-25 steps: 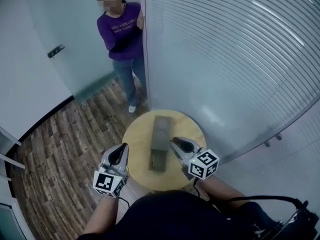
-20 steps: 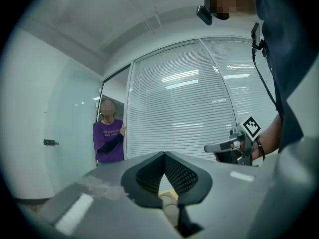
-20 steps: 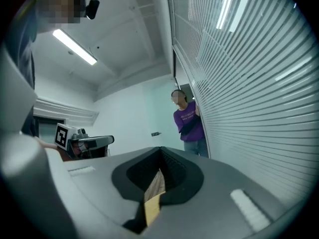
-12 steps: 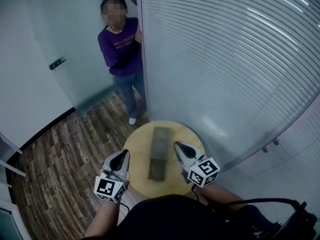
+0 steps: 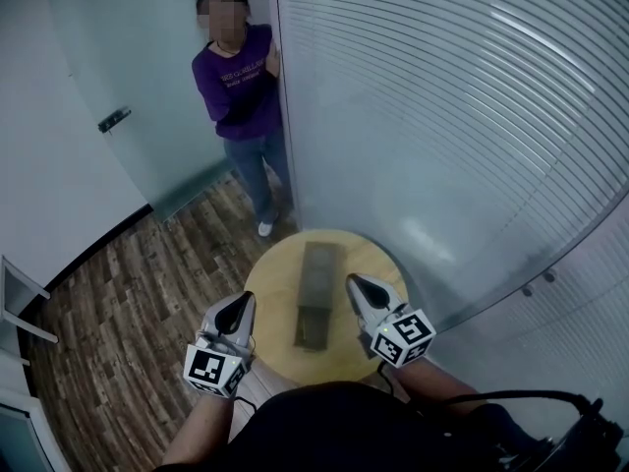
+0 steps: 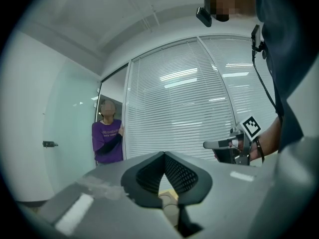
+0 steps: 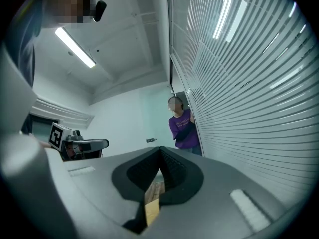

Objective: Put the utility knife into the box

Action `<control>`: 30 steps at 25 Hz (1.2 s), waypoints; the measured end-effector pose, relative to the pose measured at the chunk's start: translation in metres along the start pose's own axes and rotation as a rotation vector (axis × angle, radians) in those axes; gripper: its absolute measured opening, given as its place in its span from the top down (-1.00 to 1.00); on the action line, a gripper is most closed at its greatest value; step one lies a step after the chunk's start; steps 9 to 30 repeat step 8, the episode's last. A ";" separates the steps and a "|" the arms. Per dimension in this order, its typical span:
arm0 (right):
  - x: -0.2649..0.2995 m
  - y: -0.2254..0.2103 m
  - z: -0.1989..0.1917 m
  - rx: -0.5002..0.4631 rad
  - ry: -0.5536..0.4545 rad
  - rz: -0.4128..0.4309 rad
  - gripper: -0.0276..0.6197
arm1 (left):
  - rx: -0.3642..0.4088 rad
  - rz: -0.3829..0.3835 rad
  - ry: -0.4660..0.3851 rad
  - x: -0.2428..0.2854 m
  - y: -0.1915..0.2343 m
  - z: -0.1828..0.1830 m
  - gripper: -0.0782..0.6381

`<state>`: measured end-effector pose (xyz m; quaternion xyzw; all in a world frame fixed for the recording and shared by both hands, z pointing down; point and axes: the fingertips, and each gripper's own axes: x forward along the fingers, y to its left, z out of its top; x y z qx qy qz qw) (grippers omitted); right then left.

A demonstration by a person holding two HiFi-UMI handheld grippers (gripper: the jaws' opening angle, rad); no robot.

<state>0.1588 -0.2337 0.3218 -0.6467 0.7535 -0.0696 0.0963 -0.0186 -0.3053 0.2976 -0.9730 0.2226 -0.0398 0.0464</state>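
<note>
Looking down from my head camera, I see a small round wooden bench (image 5: 270, 298) with a long grey box (image 5: 317, 278) lying along its middle, pointing away from me.

My left hand-held gripper (image 5: 240, 305) hovers just left of the box's near end. Its own camera shows the two jaws pressed together at the tip with nothing between them.

My right hand-held gripper (image 5: 358, 287) hovers just right of the box, level with its middle. Its jaws are also closed tight and empty. The box sits between the two grippers, and neither touches it.

I cannot see the utility knife on the bare bench top, and neither gripper holds it. The end of the box nearest the grippers looks darker and open, like a tray pulled out. Something may lie inside it, but it is too small for me to tell whether that is the knife.

My judgement is that the knife is probably in the box already, so the placing step looks done. All that may be left is to confirm this and perhaps close the open end.

Well beyond both grippers, a person in a purple top (image 5: 239, 77) stands on the wooden floor (image 5: 128, 293). They are beside a striped glass wall (image 5: 442, 116) that curves away past the right gripper.
</note>
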 end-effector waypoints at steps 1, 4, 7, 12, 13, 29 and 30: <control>0.000 0.000 -0.002 0.004 -0.002 0.001 0.89 | 0.005 -0.004 0.002 0.000 0.000 -0.002 0.78; 0.001 0.000 0.001 0.009 -0.009 0.004 0.89 | 0.018 -0.021 -0.010 0.002 -0.002 0.002 0.78; 0.002 0.001 0.008 0.007 -0.016 0.005 0.89 | 0.029 -0.027 -0.017 0.002 -0.003 0.008 0.78; 0.002 0.001 0.011 0.006 -0.018 0.006 0.89 | 0.042 -0.031 -0.018 0.002 -0.003 0.009 0.78; 0.002 0.001 0.011 0.006 -0.018 0.006 0.89 | 0.042 -0.031 -0.018 0.002 -0.003 0.009 0.78; 0.002 0.001 0.011 0.006 -0.018 0.006 0.89 | 0.042 -0.031 -0.018 0.002 -0.003 0.009 0.78; 0.002 0.001 0.011 0.006 -0.018 0.006 0.89 | 0.042 -0.031 -0.018 0.002 -0.003 0.009 0.78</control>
